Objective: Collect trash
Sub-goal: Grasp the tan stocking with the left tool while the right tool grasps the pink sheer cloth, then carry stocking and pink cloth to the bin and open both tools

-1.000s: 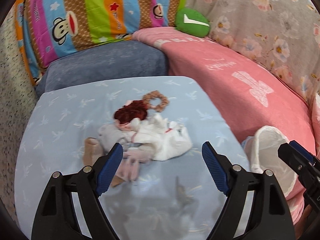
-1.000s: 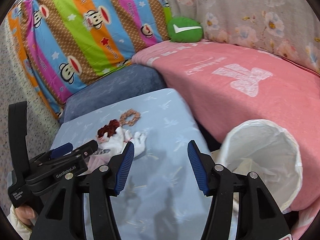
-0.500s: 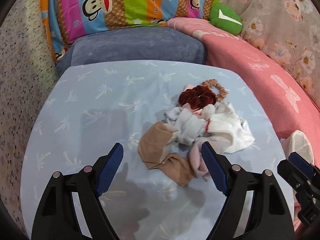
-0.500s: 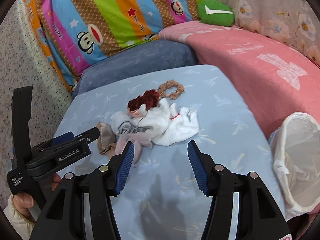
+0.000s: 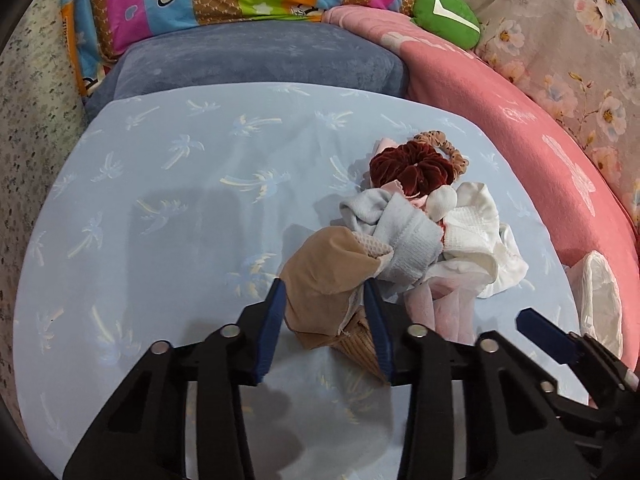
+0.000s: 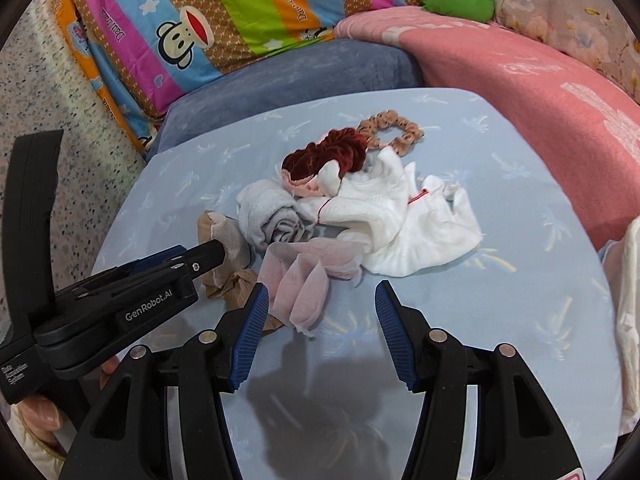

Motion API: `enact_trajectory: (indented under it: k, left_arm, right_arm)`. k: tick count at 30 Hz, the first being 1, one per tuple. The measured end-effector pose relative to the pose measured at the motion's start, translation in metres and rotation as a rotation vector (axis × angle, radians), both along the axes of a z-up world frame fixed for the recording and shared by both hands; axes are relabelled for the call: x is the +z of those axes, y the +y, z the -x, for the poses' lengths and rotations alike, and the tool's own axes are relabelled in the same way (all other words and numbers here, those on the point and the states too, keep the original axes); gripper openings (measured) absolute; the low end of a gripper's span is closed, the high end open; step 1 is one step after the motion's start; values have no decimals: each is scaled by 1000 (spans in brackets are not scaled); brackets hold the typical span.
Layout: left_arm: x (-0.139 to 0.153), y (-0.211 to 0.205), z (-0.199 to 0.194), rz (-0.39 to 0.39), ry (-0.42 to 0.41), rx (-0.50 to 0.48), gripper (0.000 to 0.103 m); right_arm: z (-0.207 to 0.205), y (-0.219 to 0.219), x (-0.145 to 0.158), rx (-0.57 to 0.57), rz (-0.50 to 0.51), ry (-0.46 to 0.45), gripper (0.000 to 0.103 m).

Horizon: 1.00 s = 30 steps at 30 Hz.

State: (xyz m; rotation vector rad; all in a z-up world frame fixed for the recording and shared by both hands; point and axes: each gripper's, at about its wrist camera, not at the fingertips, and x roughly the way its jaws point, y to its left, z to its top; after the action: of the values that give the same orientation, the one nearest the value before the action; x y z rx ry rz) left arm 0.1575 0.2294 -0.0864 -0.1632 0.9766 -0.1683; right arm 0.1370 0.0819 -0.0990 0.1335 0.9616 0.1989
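Left tool [image 5: 325, 322] pinches tan stocking [image 5: 326, 276]; right view hides it.

Our left gripper [image 5: 326, 320] and right gripper [image 6: 318, 330] are both built of matte black plastic arms, each ending in a blue ribbed pad, and each arm carries round silver screw heads behind its pad. Along the side of the left gripper's body, as our right wrist camera shows it, we read white lettering, "GenRobot.AI", with a tall ribbed black handle rising behind it. Just below that lettering, a cream-coloured sleeve [image 6: 30, 438] covers our wrist.
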Motion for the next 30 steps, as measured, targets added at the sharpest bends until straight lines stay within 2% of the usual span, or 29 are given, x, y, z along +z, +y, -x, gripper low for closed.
enact_trajectory:
  k: [5, 7, 9, 12, 21, 30]
  left_arm:
    - [-5, 3, -1, 31, 13, -15, 18]
    - [-5, 3, -1, 33, 14, -19, 13]
    - [-5, 2, 0, 34, 12, -22, 11]
    - [-3, 1, 1, 31, 9, -22, 10]
    - [28, -7, 11, 36, -44, -18, 8]
    - [81, -42, 25, 44, -163, -77, 8]
  right_arm:
    - [-9, 8, -16, 6, 0, 34, 53]
    - [-10, 10, -20, 11, -5, 45, 45]
    - [-11, 10, -23, 20, -9, 59, 26]
    - [-10, 10, -23, 25, -17, 65, 15]
    - [4, -6, 18, -5, -38, -39, 14]
    - [27, -57, 88, -79, -79, -200, 14]
